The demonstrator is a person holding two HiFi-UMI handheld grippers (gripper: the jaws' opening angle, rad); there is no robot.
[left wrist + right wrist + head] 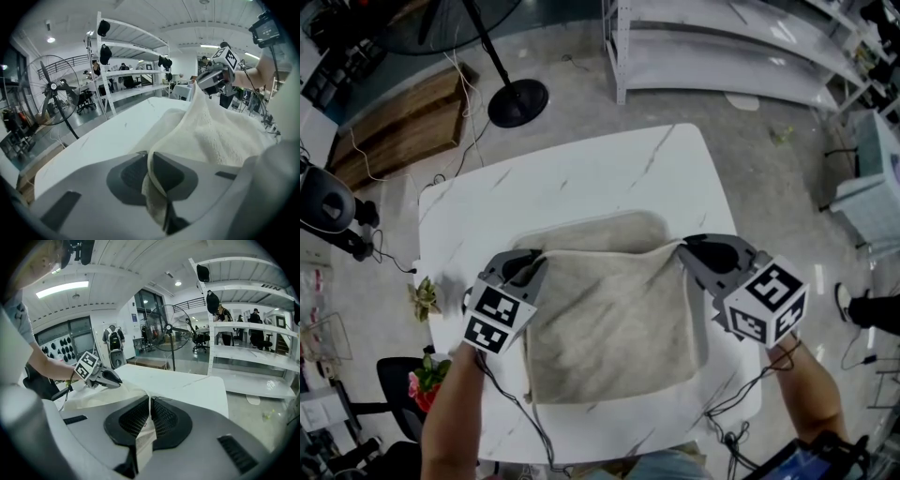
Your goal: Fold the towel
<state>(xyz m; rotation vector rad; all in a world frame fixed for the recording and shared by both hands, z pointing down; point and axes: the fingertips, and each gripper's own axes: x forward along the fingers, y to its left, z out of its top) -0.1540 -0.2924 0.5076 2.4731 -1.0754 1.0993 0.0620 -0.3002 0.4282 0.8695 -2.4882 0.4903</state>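
Left gripper (pixel 529 266): jaws closed on one corner of the towel (pixel 609 323), cloth pinched between the pads. Right gripper (pixel 687 249): jaws pressed together on the neighbouring corner. Both grippers point forward and down, angled inward toward each other. The left forearm (pixel 455 412) and right forearm (pixel 808 386) are bare, extended forward and held well apart.

Desk (pixel 581 178): white top with faint grey veining and rounded corners, standing on a glossy grey floor (pixel 581 103). A beige towel (pixel 609 328) lies on the near middle of the top, its near edge close to the desk's front edge. The upper layer is lifted along its far edge, and a lower layer lies flat beyond it. A small leafy sprig (pixel 424 298) sits at the left edge; cannot tell if it is on the top.
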